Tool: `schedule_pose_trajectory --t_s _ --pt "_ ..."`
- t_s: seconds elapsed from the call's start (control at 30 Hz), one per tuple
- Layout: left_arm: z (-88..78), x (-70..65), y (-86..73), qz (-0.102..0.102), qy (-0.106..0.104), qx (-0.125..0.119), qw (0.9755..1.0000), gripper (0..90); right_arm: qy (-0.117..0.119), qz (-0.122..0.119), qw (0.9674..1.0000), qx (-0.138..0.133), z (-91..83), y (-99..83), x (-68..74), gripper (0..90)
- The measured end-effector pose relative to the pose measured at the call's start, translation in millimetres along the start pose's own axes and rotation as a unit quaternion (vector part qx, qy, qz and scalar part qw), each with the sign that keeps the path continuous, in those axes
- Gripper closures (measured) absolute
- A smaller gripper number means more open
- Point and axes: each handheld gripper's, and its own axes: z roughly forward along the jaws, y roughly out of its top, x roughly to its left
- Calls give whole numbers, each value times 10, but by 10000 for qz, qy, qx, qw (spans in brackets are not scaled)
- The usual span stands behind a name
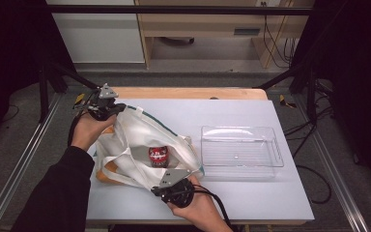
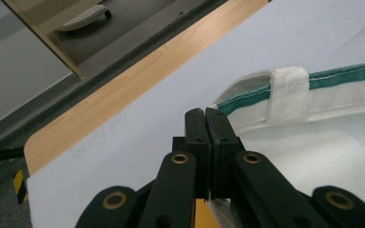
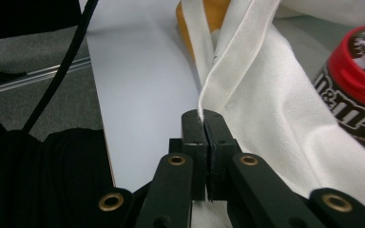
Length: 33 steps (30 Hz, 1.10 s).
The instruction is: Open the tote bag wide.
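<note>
- We find a white bag [image 1: 140,140] lying open on the table's [image 1: 251,203] left half, a red-lidded jar [image 1: 158,155] inside it.
- The left gripper [image 2: 203,114] pinches the bag's far rim, jaws fully closed on the cloth.
- The right gripper [image 3: 202,116] clamps the near rim, jaws likewise closed.
- A clear tray [image 1: 241,152] sits just right of the bag.

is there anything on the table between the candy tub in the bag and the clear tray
Only the bag itself. The tub sits inside the white tote bag, whose right side wall rises between it and the clear tray. The table strip between bag and tray looks bare.
</note>
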Motion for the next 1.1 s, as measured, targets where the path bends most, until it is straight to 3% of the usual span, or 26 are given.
schedule_pose_trajectory --t_s 0.2,0.23,0.33,0.4,0.77,1.1 --pt "122 10 -64 -91 -64 123 9999 889 27 -46 10000 80 66 -13 45 894" --pt "173 3 -70 -44 -59 210 9998 889 85 -78 9999 105 98 -24 53 894" --pt "199 -22 -61 15 26 176 9998 889 122 -56 9998 114 116 -35 44 894" --pt "208 -37 -64 58 73 192 9998 889 156 -54 9998 110 121 -48 30 894" --pt "244 -71 -186 -159 67 339 9993 888 129 -23 9996 233 165 -102 47 894" --pt "204 -109 -282 -295 81 240 9992 883 186 8 9996 192 154 -103 38 880"
